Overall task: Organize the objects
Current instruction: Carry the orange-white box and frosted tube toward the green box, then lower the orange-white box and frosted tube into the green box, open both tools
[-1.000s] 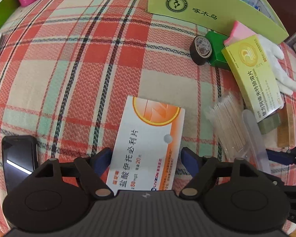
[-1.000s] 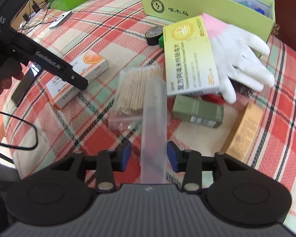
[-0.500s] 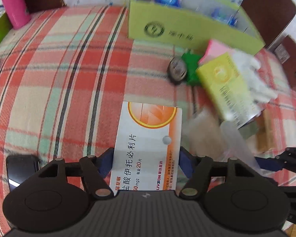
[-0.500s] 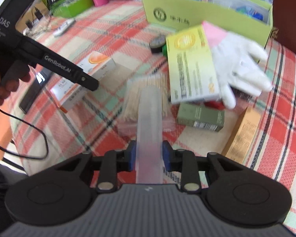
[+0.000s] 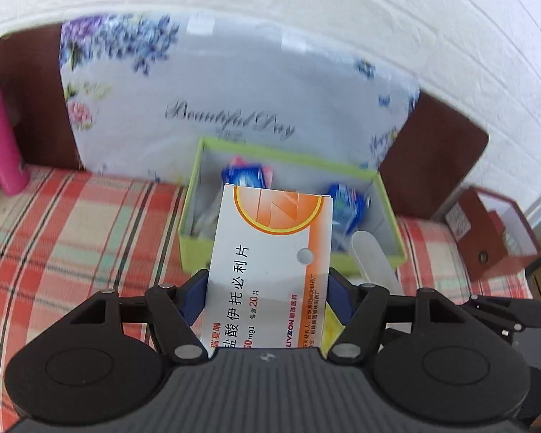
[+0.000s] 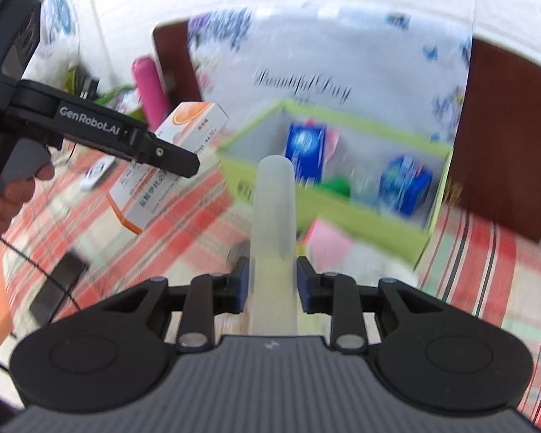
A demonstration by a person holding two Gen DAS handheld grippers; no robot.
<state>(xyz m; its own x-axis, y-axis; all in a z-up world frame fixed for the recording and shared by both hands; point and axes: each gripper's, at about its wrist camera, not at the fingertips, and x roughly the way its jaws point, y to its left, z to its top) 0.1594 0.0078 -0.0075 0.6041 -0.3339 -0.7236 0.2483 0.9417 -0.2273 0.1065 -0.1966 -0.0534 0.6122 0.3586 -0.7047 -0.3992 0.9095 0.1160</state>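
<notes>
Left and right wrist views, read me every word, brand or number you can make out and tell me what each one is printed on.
"Beautiful Day": script on the floral cushion.
"伊托必利片": large characters on the white and orange medicine box held in the left gripper.
"20片" and "LIVZON": same box, lower part.
"GenRobot.AI": side of the left gripper, right wrist view.
Fine orange print on the box, and the logo on the green box, are too small or blurred.

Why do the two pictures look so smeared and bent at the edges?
Left wrist view: fisheye bending curves the plaid cloth and white wall; the medicine box in the left gripper stays sharp while the floral cushion behind smears slightly. Right wrist view: heavier motion blur streaks the green box and cushion lettering; the translucent case in the right gripper stays crisp.
</notes>
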